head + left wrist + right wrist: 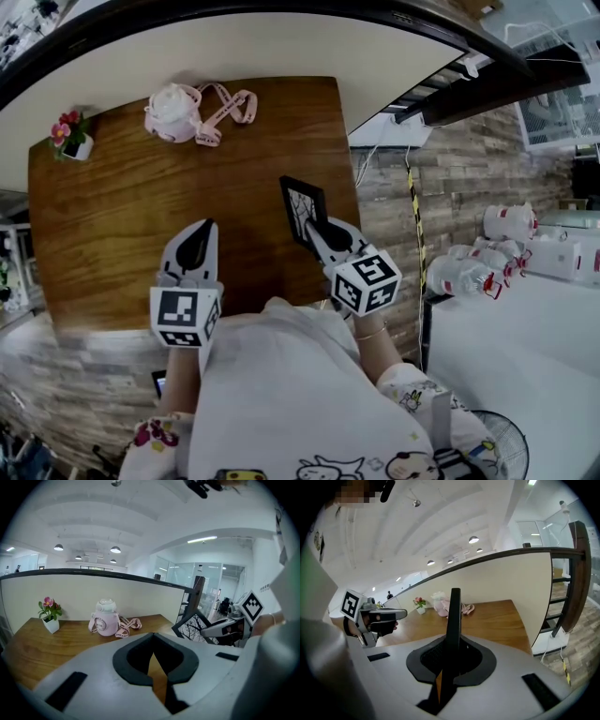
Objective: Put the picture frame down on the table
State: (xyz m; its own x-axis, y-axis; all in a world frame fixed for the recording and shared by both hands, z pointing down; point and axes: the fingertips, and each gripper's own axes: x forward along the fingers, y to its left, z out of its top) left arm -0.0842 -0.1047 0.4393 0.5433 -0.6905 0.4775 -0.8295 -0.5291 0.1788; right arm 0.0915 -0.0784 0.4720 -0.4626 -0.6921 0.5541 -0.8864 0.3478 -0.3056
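The black picture frame point(302, 204) holds a black-and-white tree print and stands upright on edge just above the right part of the wooden table point(112, 225). My right gripper point(315, 229) is shut on its lower near edge. In the right gripper view the frame point(453, 616) rises edge-on from between the jaws. In the left gripper view the tilted frame point(194, 627) shows at the right, with the right gripper point(220, 631) behind it. My left gripper point(199, 231) hovers over the table's near middle. Its jaws point(153, 660) are together with nothing between them.
At the table's far side stand a pink bottle with a strap point(172, 111) and a small flower pot point(73, 139). Close to the frame's right is the table's right edge, with stone floor beyond it. Several white bottles point(469, 272) lie at the right. A curved wall borders the far side.
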